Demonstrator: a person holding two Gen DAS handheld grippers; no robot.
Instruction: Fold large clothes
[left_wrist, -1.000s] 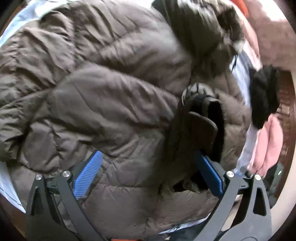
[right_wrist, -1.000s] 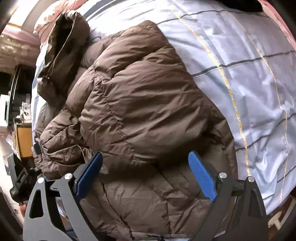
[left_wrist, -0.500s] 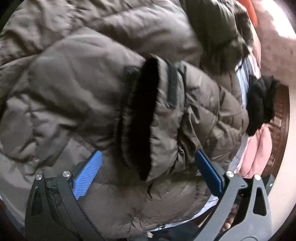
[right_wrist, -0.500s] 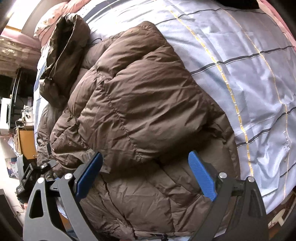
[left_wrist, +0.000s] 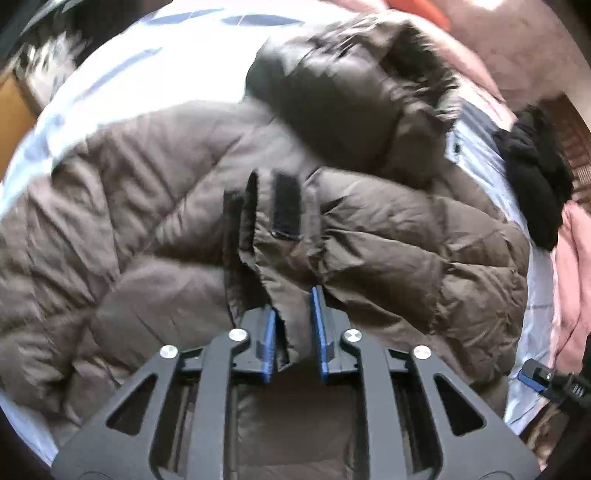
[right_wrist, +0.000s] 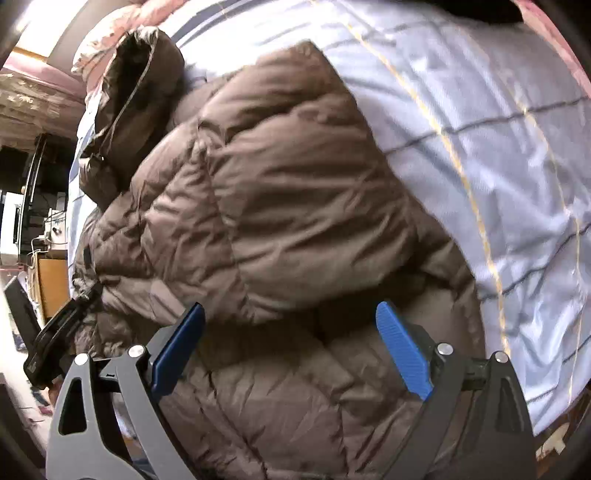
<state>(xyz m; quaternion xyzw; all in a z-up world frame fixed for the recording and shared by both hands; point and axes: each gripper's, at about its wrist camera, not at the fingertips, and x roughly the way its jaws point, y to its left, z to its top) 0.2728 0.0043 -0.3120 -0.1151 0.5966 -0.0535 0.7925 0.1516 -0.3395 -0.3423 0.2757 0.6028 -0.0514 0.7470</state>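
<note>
A large brown puffer jacket (left_wrist: 155, 206) lies on a bed, its hood (left_wrist: 347, 92) at the far end. My left gripper (left_wrist: 293, 314) is shut on the jacket's sleeve cuff (left_wrist: 284, 243), which has a dark strap patch. In the right wrist view the jacket (right_wrist: 280, 192) lies with one side folded over its body, hood (right_wrist: 136, 96) at the upper left. My right gripper (right_wrist: 291, 332) is open just above the jacket's lower part, holding nothing. The left gripper's black frame (right_wrist: 55, 339) shows at the jacket's left edge.
The bed sheet (right_wrist: 491, 122) is pale blue with dark and yellow lines. A black garment (left_wrist: 535, 173) and pink bedding (left_wrist: 576, 266) lie to the right in the left wrist view. A wooden cabinet (right_wrist: 51, 284) and cluttered furniture stand beside the bed.
My left gripper has closed on the sleeve cuff, which it straddled open half a second ago. The right gripper has stayed open and barely moved.
</note>
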